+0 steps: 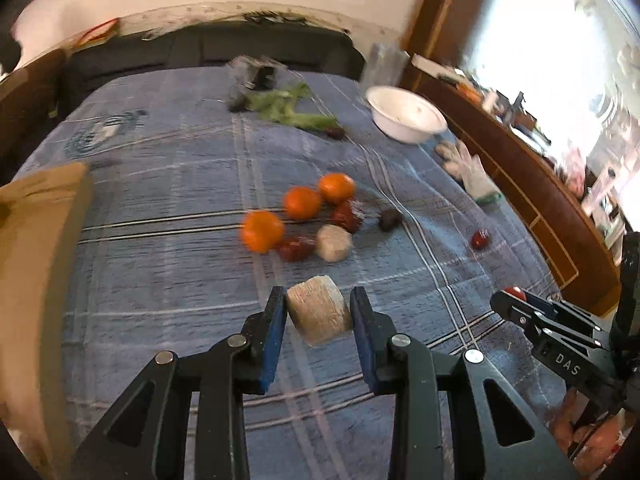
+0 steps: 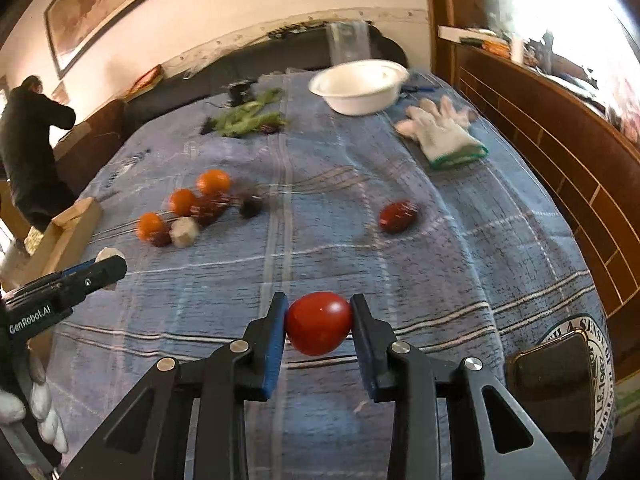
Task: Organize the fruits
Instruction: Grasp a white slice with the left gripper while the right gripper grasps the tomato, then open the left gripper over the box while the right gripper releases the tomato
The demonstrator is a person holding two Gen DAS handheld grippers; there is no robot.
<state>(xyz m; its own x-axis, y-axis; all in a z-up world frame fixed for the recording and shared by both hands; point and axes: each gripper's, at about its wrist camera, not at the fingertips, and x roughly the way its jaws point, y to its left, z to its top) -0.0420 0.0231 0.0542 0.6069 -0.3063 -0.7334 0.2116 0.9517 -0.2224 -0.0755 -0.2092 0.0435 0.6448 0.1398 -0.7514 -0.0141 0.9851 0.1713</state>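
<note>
Woven plaid cloth (image 1: 160, 208); tool (image 2: 319, 324) grips glossy tomato (image 2: 318, 322).

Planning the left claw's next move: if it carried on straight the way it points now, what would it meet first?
Probably the second pale block in the fruit cluster, beside the dark red fruit. The left claw already grips a pale block. Depth is uncertain.
</note>
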